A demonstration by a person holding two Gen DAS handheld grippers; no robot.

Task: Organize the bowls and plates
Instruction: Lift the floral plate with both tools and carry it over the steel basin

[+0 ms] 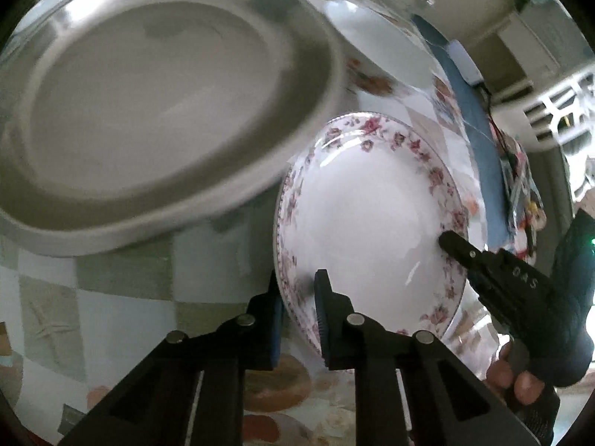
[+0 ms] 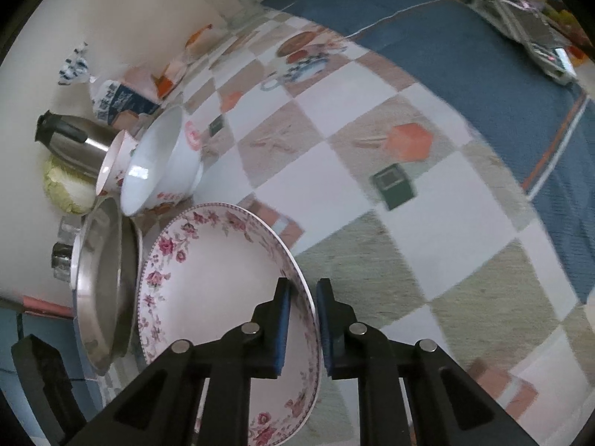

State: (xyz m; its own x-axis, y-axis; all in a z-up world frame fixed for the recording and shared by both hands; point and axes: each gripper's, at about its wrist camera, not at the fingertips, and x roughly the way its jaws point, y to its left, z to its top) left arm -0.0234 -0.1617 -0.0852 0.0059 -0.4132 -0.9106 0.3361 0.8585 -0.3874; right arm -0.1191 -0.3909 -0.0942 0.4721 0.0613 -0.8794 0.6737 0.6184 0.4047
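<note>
Between the pads: both grippers clamp the rim of the floral plate, one on each side.
Left gripper: jaws narrow, one finger inside the rim and one outside, on the plate's near-left edge.
Right gripper: jaws narrow, blue pads either side of the plate's right edge; in the left wrist view it shows as a black finger on the plate's far right rim.
Hand: gloved, with bare fingertips, wrapped around the right gripper's handle; only the left wrist view shows it.
Pose: both grippers point steeply down at the table.
Floral plate, place: on the checked tablecloth, just beside the steel plate.
Left view only: the steel plate fills the upper left, blurred.
Right view only: white bowl behind the plates, a smaller bowl beside it, a steel flask, a cabbage, a drinking glass, a blue cloth further off.
</note>
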